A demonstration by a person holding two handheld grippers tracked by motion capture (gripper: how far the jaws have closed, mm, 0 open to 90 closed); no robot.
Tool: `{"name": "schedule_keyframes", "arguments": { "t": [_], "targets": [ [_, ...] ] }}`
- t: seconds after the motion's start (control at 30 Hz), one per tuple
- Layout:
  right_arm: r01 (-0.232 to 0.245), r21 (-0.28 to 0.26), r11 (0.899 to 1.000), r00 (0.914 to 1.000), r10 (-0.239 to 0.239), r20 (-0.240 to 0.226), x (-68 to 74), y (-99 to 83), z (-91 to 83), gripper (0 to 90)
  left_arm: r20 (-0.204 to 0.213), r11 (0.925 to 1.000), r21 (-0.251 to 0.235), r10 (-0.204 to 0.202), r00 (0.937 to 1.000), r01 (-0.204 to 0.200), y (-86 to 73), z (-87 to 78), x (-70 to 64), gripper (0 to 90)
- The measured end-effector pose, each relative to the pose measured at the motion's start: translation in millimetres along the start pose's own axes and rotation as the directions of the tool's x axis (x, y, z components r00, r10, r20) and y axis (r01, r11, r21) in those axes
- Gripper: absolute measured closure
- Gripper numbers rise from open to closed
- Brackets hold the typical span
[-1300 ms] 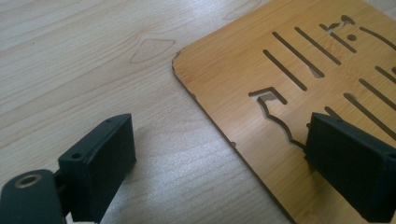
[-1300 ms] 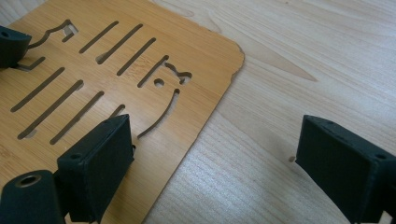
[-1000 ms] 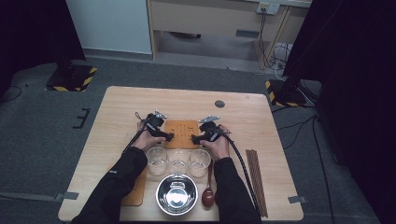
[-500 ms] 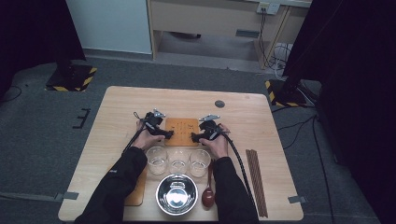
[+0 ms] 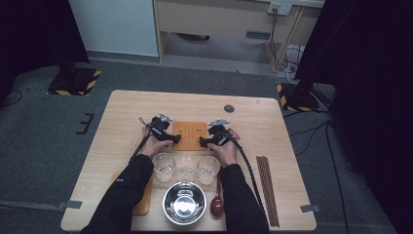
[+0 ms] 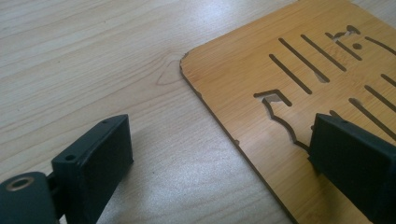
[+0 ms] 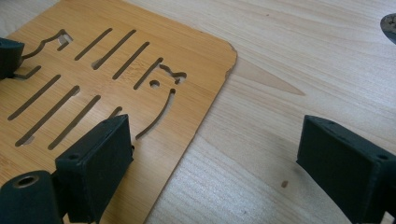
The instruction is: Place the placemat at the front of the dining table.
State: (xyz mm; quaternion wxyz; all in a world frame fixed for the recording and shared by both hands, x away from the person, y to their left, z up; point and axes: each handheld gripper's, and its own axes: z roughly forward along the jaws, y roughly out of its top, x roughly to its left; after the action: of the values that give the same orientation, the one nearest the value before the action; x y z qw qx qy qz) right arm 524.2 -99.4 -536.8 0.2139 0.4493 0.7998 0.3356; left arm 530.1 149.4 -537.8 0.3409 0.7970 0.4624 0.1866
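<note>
- Three clear glasses (image 5: 185,168), a steel bowl (image 5: 184,203) and a dark spoon (image 5: 216,204) sit near the person; chopsticks (image 5: 267,187) lie far right.
- The slotted bamboo mat (image 5: 192,135) lies flat mid-table.
- The left gripper (image 5: 171,139), jaws wide, straddles its left edge.
- The right gripper (image 5: 203,141), jaws wide, straddles its right edge.

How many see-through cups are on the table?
3, in a row near the person: left cup by the left forearm, middle cup above the metal bowl, right cup by the right forearm.
</note>
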Motion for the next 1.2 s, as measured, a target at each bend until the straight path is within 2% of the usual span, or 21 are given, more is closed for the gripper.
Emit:
{"name": "schedule_keyframes", "arguments": {
  "t": [0.63,0.9,1.03,1.2],
  "targets": [
    [-0.007,-0.013,1.0,0.9998,0.008,0.02,0.5,0.9,2.0,10.8,-0.021,0.9999,-0.002,-0.012,0.9997,0.012,1.8,1.7,0.2,5.9],
    [-0.018,-0.022,1.0,0.9997,0.019,0.018,1.4,1.2,1.6,12.8,-0.005,0.9997,-0.015,-0.021,0.9998,0.021,0.3,-0.6,0.7,7.1],
    [-0.042,-0.05,0.998,0.9991,0.042,-0.003,1.3,4.0,-1.6,13.6,0.011,0.9973,-0.054,-0.05,0.9987,0.051,-1.4,-4.6,4.4,7.0],
    [-0.037,-0.068,0.997,0.9993,0.037,-0.001,-0.2,7.2,-7.8,14.0,0.022,0.9955,-0.074,-0.058,0.9981,0.059,-2.6,-14.0,8.6,7.3]
  ]
}}
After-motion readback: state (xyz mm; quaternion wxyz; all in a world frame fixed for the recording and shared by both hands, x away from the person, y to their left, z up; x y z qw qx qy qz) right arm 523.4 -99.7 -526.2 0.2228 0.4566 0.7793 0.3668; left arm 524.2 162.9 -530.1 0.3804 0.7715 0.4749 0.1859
